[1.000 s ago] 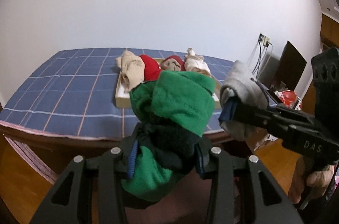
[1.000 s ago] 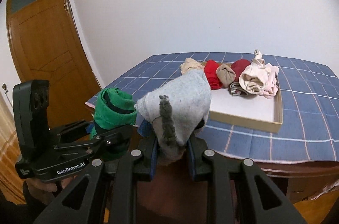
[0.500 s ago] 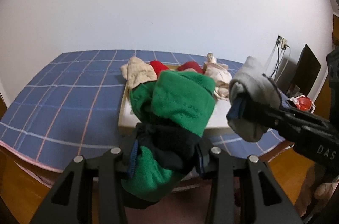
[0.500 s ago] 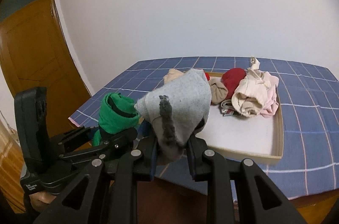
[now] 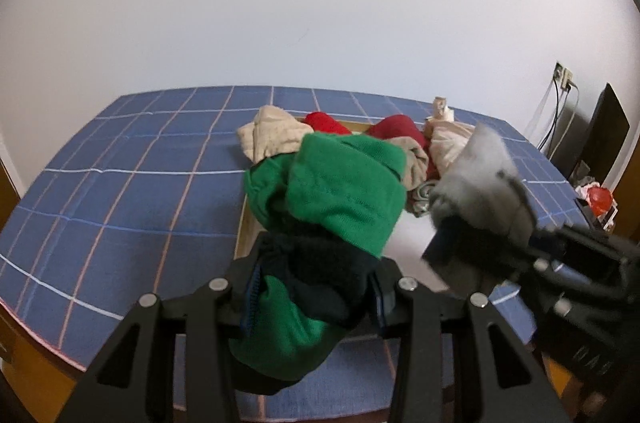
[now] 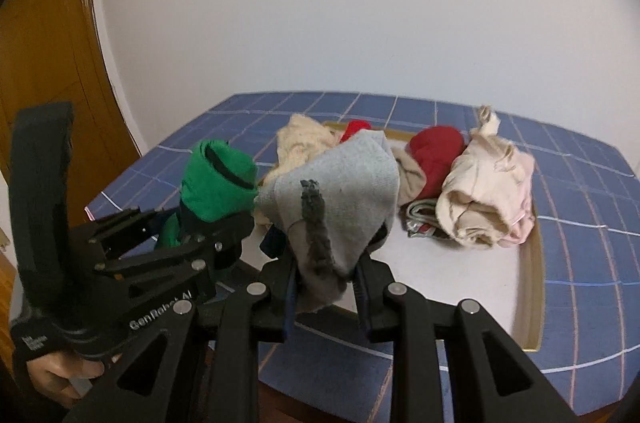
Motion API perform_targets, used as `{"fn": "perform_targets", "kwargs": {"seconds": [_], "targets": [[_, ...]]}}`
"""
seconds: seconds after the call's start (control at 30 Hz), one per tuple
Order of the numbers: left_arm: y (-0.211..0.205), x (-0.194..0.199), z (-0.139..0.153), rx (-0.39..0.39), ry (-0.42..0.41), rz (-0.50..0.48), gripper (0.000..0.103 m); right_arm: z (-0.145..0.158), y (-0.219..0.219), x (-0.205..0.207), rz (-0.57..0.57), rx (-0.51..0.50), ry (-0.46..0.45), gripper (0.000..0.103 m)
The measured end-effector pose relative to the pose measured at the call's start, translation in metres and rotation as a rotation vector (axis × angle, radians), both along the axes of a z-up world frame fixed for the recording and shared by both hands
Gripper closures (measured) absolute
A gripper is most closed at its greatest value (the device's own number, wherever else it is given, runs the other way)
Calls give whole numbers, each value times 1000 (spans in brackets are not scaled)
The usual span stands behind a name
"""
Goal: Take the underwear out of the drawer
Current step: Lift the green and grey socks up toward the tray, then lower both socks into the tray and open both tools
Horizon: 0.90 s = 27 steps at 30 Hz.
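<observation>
A green garment point(image 5: 344, 195) is clamped in the left gripper point(image 5: 316, 291), a grey one point(image 6: 340, 199) in the right gripper point(image 6: 326, 283) — both carried above the near edge of the shallow drawer point(image 6: 536, 263). More rolled underwear point(image 6: 484, 195) is left inside. Loose tails are dangled below the jaws; a snag on the drawer rim, or a thin pinch slipping, is judged the likeliest fault.

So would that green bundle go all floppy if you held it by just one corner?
Probably: the green bundle bulges and sags around the left gripper, so it looks soft. It likely weighs little and, being cloth, wouldn't roll.
</observation>
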<state>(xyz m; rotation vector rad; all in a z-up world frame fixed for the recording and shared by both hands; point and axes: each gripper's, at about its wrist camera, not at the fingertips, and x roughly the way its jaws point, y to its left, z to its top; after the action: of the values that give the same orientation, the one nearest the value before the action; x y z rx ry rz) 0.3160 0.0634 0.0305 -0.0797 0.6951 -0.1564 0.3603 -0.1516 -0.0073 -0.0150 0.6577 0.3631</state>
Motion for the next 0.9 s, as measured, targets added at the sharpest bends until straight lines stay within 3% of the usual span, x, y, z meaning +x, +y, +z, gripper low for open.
{"fn": "perform_targets", "kwargs": {"seconds": [0.67, 0.9], "targets": [[3, 45, -34, 4, 86, 16, 62, -48, 17, 58, 26, -60, 168, 75], [4, 57, -45, 0, 119, 22, 62, -58, 27, 68, 47, -96, 181, 74]]}}
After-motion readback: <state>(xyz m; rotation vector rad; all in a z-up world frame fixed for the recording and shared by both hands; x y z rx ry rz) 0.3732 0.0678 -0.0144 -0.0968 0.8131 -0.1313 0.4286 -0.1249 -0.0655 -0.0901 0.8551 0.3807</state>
